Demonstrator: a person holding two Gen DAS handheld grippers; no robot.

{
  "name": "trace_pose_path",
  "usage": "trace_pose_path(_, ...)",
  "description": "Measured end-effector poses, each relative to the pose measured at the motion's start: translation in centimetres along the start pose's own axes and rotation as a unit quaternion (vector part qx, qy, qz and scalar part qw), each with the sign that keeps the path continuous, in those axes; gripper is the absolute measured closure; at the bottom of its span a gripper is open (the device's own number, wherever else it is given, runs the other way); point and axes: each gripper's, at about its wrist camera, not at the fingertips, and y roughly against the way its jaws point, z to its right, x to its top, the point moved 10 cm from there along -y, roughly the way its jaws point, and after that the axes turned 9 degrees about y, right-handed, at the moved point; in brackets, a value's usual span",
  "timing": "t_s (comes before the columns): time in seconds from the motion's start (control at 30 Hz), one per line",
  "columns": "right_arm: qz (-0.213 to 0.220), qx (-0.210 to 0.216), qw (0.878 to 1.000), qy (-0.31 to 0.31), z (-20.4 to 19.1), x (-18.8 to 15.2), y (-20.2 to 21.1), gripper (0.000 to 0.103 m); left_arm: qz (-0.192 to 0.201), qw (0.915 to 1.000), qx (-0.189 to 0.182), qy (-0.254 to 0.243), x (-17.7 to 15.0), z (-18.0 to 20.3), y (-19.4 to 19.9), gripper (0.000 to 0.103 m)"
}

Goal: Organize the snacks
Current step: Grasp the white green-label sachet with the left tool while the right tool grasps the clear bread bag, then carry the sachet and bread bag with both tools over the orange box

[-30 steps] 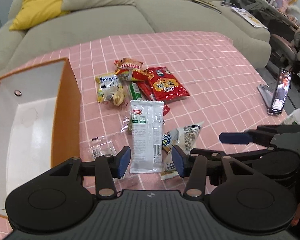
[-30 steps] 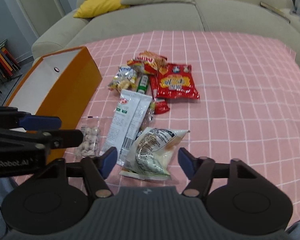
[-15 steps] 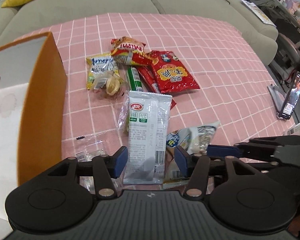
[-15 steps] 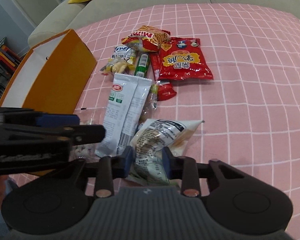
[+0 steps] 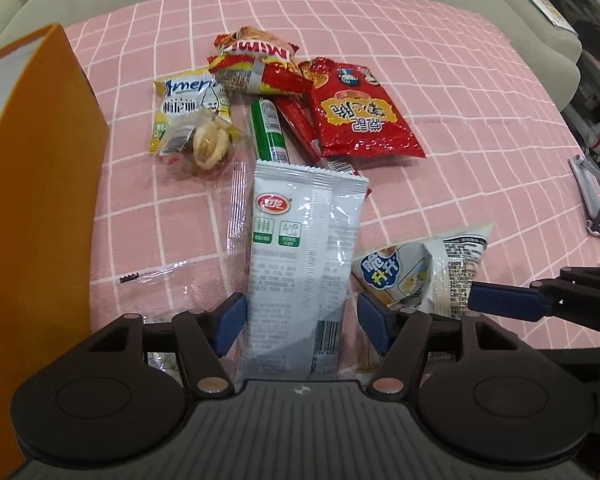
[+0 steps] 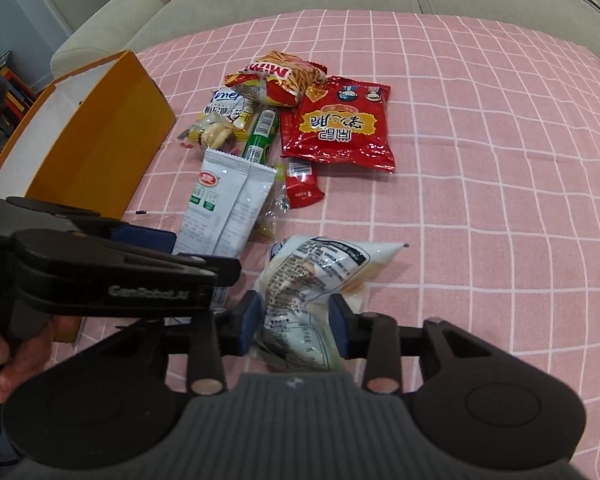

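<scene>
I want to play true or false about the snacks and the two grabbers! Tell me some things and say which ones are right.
1. The right gripper pinches the white crinkly bag. True.
2. The left gripper is squeezed shut on the long white packet. False: its jaws sit apart on either side of the packet.
3. The orange box stands right of the snacks. False: it is on their left.
4. The big red bag lies flat on the pink checked cloth. True.
5. The green tube is inside the box. False: it lies among the snacks.

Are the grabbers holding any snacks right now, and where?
The right gripper pinches the white crinkly packet at its near end. The left gripper straddles the long white packet, open.
</scene>
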Motion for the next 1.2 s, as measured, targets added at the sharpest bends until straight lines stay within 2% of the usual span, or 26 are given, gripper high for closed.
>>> trace_pose_path(0.23,-0.011,0.011,1.000,-0.014,0.1,-0.2,-0.8,0.065,-0.002,1.0000,0.007,0.006,-0.2,-0.3,-0.7,0.045)
trace_pose_path(0.57,0.001,0.004,1.000,-0.013,0.1,-0.1,0.0,0.073,0.009,0.9997,-0.011,0.021,-0.9,-0.4,1.2,0.048)
trace_pose_path(0.83,0.034,-0.006,0.999,-0.004,-0.6,0.4,3.3,0.074,0.033,0.9990,-0.020,0.022,-1.6,-0.5,5.5,0.048)
trace_pose_path(1.0,0.066,-0.005,0.998,0.004,-2.2,1.3,6.0,0.074,0.064,0.9971,-0.038,0.017,-1.2,-0.7,9.4,0.048)
trace_pose_path(1.2,0.113,0.011,0.993,0.037,-6.2,3.6,9.3,0.074,0.104,0.9943,-0.019,-0.013,-0.1,-2.4,14.5,0.048)
